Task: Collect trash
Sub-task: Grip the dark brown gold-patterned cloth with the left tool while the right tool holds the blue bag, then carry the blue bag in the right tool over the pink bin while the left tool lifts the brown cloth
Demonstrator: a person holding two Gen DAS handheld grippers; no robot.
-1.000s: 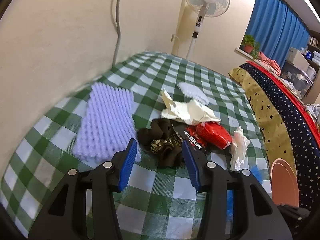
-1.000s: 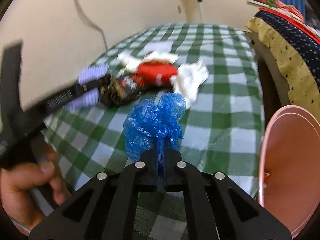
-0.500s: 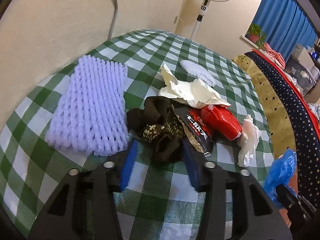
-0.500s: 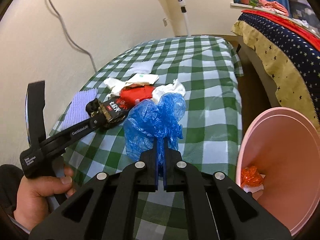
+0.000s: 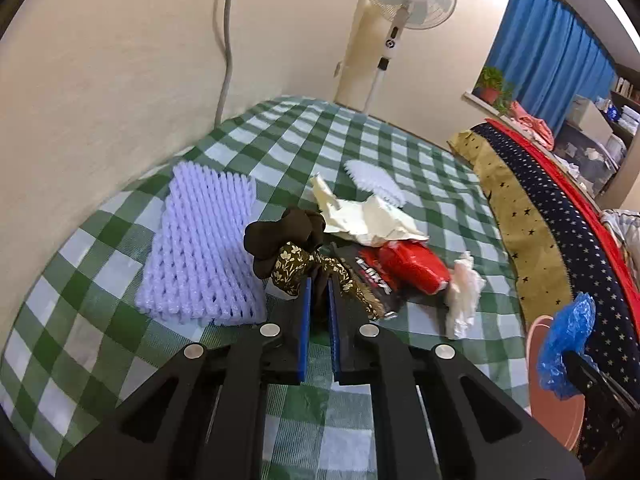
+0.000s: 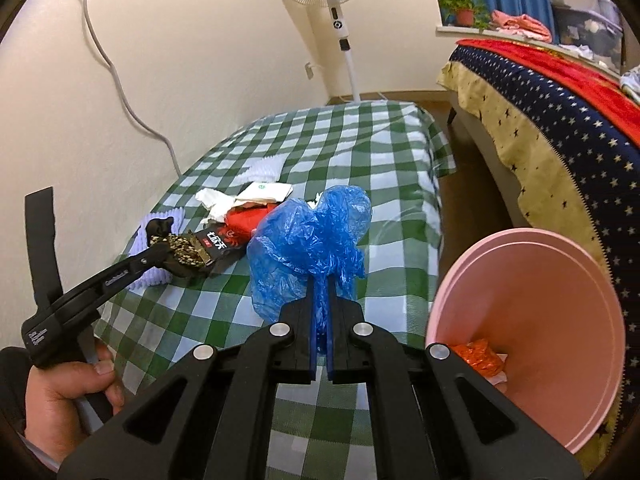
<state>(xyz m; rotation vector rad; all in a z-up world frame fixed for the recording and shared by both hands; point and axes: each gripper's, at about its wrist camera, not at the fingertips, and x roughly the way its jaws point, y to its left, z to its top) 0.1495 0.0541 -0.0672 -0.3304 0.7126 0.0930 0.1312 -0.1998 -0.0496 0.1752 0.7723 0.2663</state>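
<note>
While clamping the blue plastic bag (image 6: 310, 240) in the right hand-held gripper (image 6: 320, 304) above the table (image 6: 360, 184), hovering just left of the pink bin (image 6: 532, 332) lying to its lower right, nearer than the left hand-held gripper (image 5: 319, 292) pinching the dark wrapper (image 5: 288, 240).

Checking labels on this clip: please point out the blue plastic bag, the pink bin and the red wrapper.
blue plastic bag (image 6: 308, 248), right wrist view, middle of the crumpled bunch
pink bin (image 6: 560, 300), right wrist view, bare inner wall
red wrapper (image 5: 412, 266), left wrist view, middle of its top face
</note>
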